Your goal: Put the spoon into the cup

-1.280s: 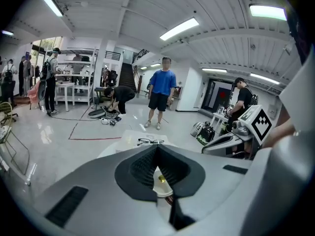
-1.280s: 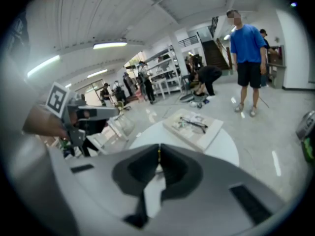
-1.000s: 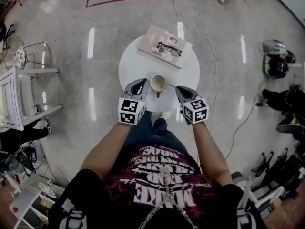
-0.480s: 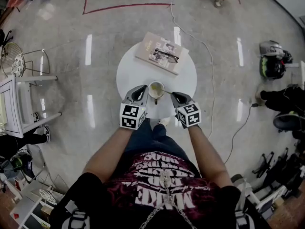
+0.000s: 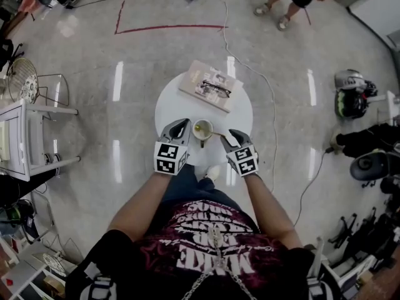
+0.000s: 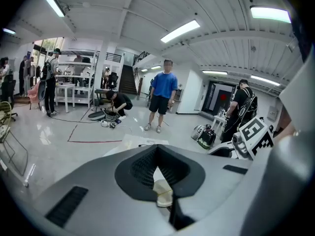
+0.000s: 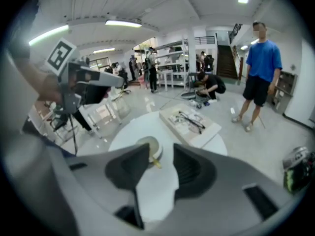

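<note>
The round white counter point(image 5: 175, 105) carries the cup point(image 5: 203, 129) near its front edge. The spoon point(image 7: 154, 162) stands in the cup, with its handle leaning over the rim toward the right gripper point(image 5: 230, 134). That gripper's jaws have just been opening and now stand released, with nothing between the pads.

The step in hand appears to be withdrawal. Back the right gripper away along the handle line so that neither pad clips the handle tip. The left gripper point(image 5: 180, 125), jaws closed together and empty, sits just beside the cup. Lift it clear without nudging the cup wall.

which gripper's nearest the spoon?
The right gripper: the spoon leans from the cup, handle end between its just-opened fingers. The left gripper flanks the cup's opposite side.
</note>
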Demonstrator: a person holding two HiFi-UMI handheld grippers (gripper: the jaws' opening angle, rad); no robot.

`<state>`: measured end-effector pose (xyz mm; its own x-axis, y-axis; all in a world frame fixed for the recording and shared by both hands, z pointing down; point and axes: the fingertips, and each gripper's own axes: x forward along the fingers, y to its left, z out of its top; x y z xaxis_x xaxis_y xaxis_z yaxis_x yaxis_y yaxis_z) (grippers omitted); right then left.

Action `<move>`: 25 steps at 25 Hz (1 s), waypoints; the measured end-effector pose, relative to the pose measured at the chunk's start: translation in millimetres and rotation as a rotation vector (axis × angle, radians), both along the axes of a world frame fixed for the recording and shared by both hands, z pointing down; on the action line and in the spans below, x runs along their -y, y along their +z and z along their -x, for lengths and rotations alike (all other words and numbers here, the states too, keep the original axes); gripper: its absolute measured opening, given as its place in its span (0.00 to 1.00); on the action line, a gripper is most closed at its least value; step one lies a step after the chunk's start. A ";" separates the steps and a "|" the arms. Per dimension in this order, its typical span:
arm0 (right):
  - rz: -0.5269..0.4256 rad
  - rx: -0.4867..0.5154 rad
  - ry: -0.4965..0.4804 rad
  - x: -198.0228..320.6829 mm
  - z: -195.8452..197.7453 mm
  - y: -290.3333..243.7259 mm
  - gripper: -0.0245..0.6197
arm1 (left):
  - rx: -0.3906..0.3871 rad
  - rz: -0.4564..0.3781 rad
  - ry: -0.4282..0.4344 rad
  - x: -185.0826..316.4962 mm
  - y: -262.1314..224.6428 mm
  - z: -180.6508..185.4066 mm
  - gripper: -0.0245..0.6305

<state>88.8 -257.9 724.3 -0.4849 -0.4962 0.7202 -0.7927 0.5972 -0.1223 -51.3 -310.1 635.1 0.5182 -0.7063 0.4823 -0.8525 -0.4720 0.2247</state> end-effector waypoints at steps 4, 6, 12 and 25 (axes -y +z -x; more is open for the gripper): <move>-0.074 0.031 0.004 4.6 -3.6 -38.8 0.28 | -0.006 -0.047 -0.014 -2.4 -27.4 0.4 0.08; -0.130 0.057 0.010 7.2 -4.2 -66.1 0.28 | -0.013 -0.070 -0.025 -5.6 -42.9 1.1 0.08; -0.307 0.151 0.040 12.2 -15.7 -150.7 0.19 | -0.039 -0.143 -0.060 -15.0 -86.3 -3.8 0.08; -0.548 0.307 0.112 1.0 -63.0 -290.9 0.10 | -0.079 -0.376 -0.062 -26.7 -211.6 -30.5 0.08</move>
<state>151.8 -258.8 433.4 -0.5528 -0.8128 0.1837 -0.8313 0.5532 -0.0539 -20.8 -283.4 423.5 0.4939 -0.8576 0.1438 -0.8691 -0.4818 0.1116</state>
